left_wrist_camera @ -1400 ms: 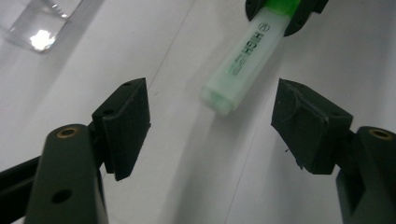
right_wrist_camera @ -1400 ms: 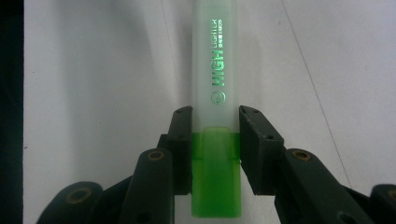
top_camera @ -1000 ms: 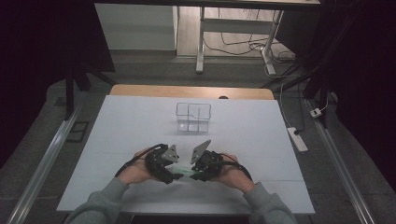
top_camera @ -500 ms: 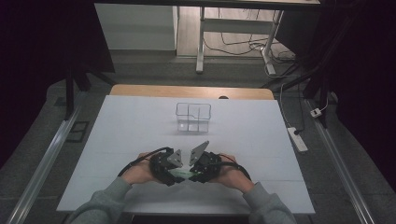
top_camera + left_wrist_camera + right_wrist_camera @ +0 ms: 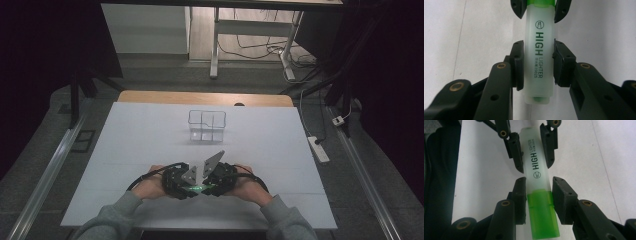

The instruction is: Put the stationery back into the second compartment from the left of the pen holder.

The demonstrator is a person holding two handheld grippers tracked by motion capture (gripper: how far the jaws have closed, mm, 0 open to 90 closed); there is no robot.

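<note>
We hold the highlighter [image 5: 539, 57] end to end, its long axis running between us: left gripper [image 5: 537, 65] has just closed on the barrel, right gripper [image 5: 539, 199] pinches the green cap [image 5: 542, 213].

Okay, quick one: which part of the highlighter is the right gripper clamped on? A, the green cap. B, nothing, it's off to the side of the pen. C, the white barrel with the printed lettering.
A: in the right gripper view, the right gripper pinches the green cap, while the left gripper grips the highlighter by its lettered barrel.
</note>
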